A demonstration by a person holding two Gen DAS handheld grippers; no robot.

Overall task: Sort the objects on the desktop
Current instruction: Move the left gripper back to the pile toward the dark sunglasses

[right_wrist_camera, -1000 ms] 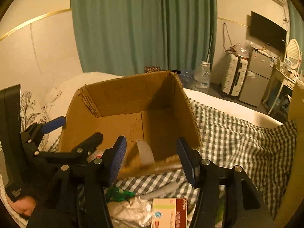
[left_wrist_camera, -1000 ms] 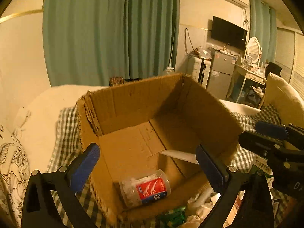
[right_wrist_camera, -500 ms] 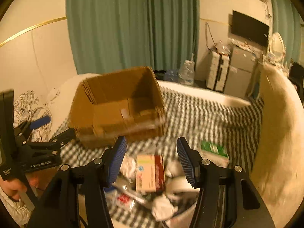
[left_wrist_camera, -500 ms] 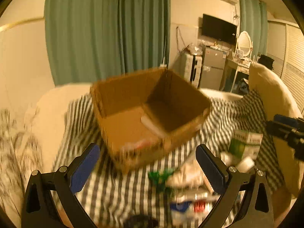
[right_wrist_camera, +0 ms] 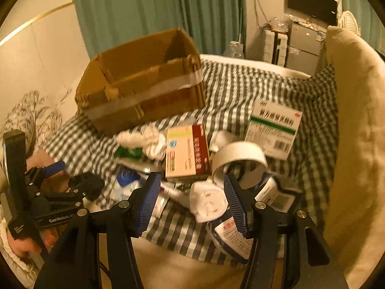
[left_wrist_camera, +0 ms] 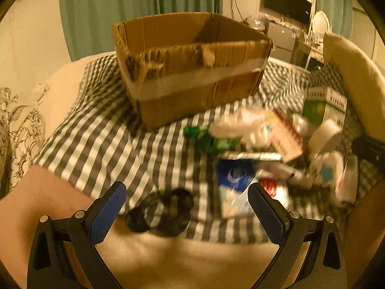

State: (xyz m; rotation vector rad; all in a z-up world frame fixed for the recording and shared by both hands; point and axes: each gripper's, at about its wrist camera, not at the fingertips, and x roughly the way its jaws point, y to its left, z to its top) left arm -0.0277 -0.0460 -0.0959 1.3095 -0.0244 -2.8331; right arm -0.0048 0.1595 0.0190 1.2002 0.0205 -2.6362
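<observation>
Both grippers empty. We have the left gripper (left_wrist_camera: 185, 213) with fingers spread wide, nothing between them, and the right gripper (right_wrist_camera: 192, 202) also spread, nothing pinched.

The box (right_wrist_camera: 142, 91) sits at the far left on the checked cloth (right_wrist_camera: 240, 91), open top up. Contents are not visible from either view.

The pile lies near and right of the box. It includes a pink-red carton (right_wrist_camera: 186, 150), a green-striped carton (right_wrist_camera: 274, 127), a tape roll (right_wrist_camera: 240, 155), white tissue (right_wrist_camera: 142, 139), a green wrapper (right_wrist_camera: 127, 151), a white cup (right_wrist_camera: 208, 201) and a black cable (left_wrist_camera: 163, 213).

Key relation: the cup sits directly ahead of the right gripper's fingers, roughly in line with the gap, with the tape roll just behind it. The pink-red carton is a bit farther and left of that gap, its long axis running near-to-far, so the right gripper would close across its short side. The cable lies straight ahead of the left gripper, between its fingers in view, but the frame is blurred and we cannot tell height above it.

Our judgement: we have 2 plausible picks, right on the cup and left on the cable. The right looks better lined up. Most of the pile is still unsorted.
</observation>
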